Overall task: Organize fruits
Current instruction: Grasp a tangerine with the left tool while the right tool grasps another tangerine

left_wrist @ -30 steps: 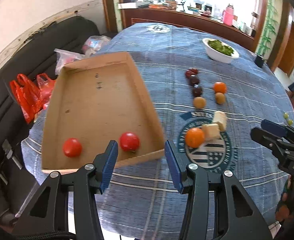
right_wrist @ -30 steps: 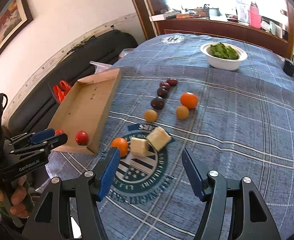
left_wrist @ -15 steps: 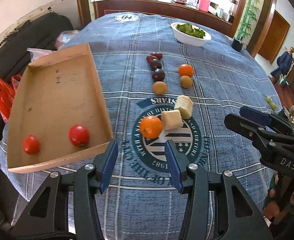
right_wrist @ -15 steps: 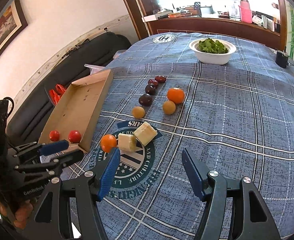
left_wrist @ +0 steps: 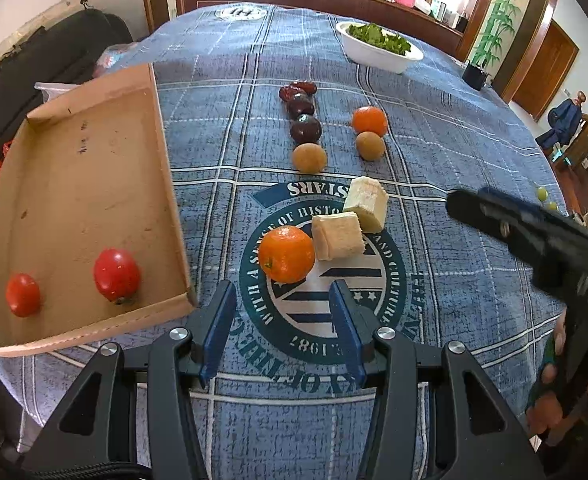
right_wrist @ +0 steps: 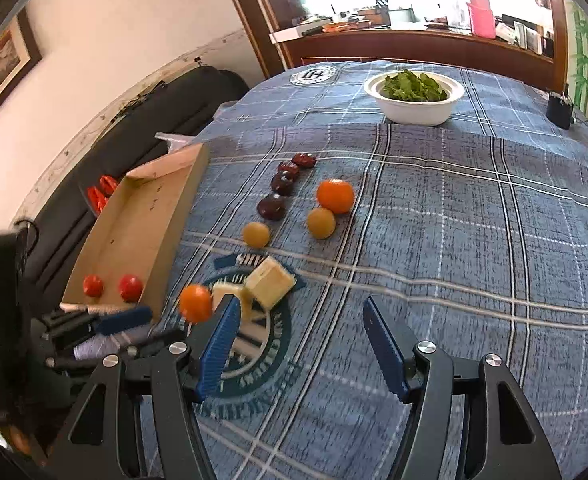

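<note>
The left hand-held gripper point(left_wrist: 282, 332) has swung from the box point(left_wrist: 166, 184) toward the orange point(left_wrist: 287, 254), jaws spread and empty. The right hand-held gripper point(right_wrist: 300, 344) hangs spread too. Likely the orange goes next.

Colour rundown: the tablecloth point(left_wrist: 434, 128) is denim-blue plaid with white lines, plus a teal-and-white round crest in the lower middle. Tan cardboard tray point(left_wrist: 74, 184) on the left holds two bright red tomatoes point(left_wrist: 116, 275). Orange citrus point(left_wrist: 287, 254) dead centre, a second orange one point(left_wrist: 369, 121) further up. Two pale cream blocks point(left_wrist: 338, 237), two yellow-brown round fruits point(left_wrist: 309, 157), and dark maroon ones point(left_wrist: 305, 129) in a row. White bowl point(left_wrist: 378, 56) of green leaves upper right. Gripper pads point(left_wrist: 219, 328) are blue on black.
</note>
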A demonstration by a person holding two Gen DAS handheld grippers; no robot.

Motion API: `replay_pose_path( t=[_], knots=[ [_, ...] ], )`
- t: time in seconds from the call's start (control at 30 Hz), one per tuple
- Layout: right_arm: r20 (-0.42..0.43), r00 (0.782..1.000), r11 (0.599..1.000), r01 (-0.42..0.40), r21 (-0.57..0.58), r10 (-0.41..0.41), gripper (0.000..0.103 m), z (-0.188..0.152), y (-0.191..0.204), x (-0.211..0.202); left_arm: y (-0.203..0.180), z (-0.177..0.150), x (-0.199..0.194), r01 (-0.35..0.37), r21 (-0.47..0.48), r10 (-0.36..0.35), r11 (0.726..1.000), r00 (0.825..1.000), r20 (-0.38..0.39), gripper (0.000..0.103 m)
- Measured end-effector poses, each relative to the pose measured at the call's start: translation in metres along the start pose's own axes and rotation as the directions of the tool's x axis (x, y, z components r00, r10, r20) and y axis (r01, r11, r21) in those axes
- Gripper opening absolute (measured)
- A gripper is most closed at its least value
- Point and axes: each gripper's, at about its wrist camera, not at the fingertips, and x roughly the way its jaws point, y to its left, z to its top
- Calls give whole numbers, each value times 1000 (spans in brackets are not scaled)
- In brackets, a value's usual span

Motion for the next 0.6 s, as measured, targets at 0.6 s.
replay_pose_path(
  t=[0.6],
  knots=[
    [-41, 995, 989, 94, 116, -89, 49, 74, -25, 92, 2, 13, 28, 29, 114, -27, 993, 999, -23, 47]
  ],
)
